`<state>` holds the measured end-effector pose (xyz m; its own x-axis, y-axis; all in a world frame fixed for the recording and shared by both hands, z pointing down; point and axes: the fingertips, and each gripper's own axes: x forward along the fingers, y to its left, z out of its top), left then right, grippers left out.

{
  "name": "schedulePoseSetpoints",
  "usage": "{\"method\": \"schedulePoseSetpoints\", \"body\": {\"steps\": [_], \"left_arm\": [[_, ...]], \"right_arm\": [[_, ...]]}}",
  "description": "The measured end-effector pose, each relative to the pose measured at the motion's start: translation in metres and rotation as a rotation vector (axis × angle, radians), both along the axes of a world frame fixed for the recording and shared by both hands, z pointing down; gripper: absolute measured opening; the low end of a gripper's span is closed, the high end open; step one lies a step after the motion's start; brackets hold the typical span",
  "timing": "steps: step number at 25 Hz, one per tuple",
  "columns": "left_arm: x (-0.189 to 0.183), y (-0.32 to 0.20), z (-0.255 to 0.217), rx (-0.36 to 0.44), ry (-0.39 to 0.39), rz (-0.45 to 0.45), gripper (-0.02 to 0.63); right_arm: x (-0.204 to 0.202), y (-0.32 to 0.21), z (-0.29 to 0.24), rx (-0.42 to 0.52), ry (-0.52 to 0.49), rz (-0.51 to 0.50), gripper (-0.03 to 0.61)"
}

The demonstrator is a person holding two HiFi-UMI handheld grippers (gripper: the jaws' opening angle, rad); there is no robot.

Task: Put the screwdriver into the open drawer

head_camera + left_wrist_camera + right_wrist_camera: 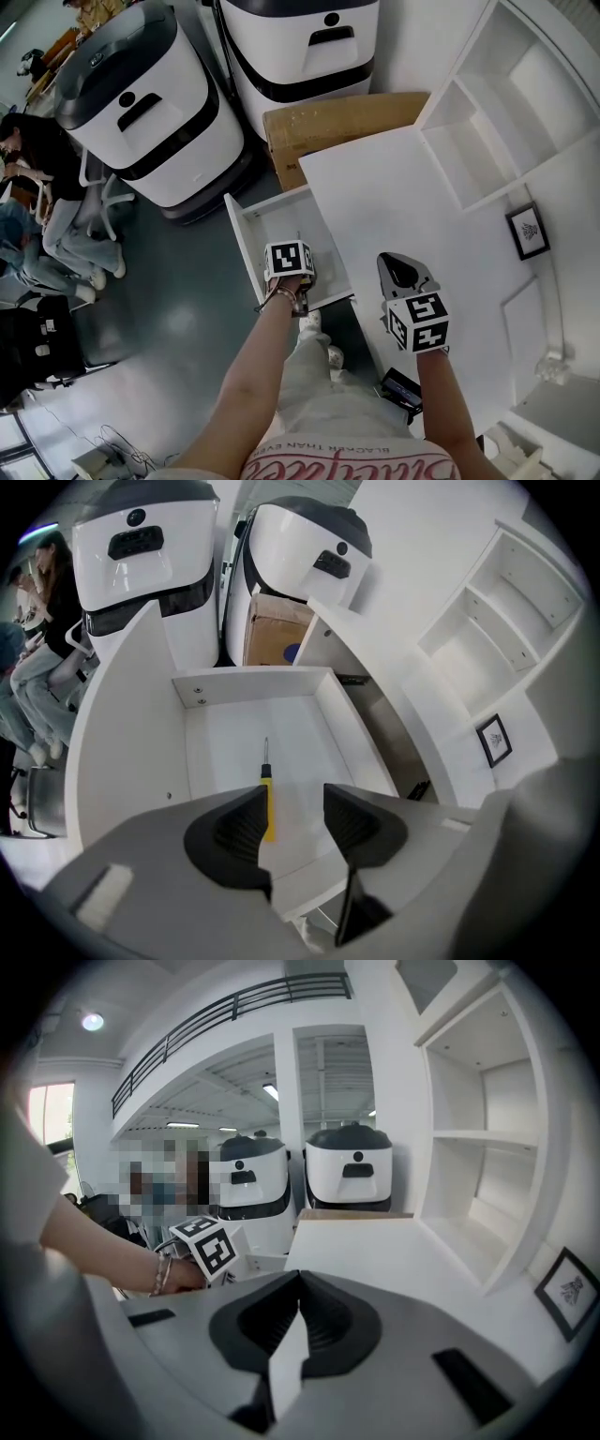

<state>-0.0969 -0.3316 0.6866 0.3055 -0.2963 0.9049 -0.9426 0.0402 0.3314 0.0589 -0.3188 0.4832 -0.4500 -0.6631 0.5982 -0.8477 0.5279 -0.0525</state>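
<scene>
The screwdriver (267, 803), with a yellow handle and a thin dark shaft, lies flat on the floor of the open white drawer (244, 684). Its tip points toward the drawer's far wall. My left gripper (292, 822) hangs above it with the jaws open and nothing between them. In the head view the left gripper (289, 267) is over the drawer (246, 234), and its marker cube hides the screwdriver. My right gripper (403, 274) hovers over the white desk's near edge. In its own view the right gripper (300, 1288) is shut and empty.
The drawer juts from the white desk (403, 197). Two white-and-black machines (141, 103) and a cardboard box (328, 122) stand beyond it. A white shelf unit (506, 103) and a small framed picture (528, 230) sit on the desk's right. People sit at far left.
</scene>
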Motion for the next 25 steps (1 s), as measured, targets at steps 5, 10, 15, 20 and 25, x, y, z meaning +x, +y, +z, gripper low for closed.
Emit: {"method": "schedulePoseSetpoints", "body": {"steps": [5, 10, 15, 20, 25], "left_arm": [[-0.005, -0.002, -0.021, 0.045, 0.002, -0.007, 0.183], [-0.009, 0.001, -0.043, 0.102, -0.007, -0.019, 0.150], [-0.015, 0.005, -0.069, 0.171, -0.016, -0.051, 0.094], [-0.019, 0.014, -0.095, 0.228, -0.012, -0.071, 0.011], [-0.018, 0.021, -0.124, 0.313, -0.004, -0.060, 0.011]], "right_arm": [[0.001, -0.004, -0.019, 0.057, -0.015, 0.008, 0.008], [0.002, 0.001, -0.038, 0.097, -0.040, 0.019, 0.008], [0.001, 0.015, -0.049, 0.124, -0.056, 0.015, 0.008], [0.002, 0.028, -0.062, 0.157, -0.068, 0.021, 0.008], [0.003, 0.039, -0.079, 0.200, -0.081, 0.023, 0.008]]}}
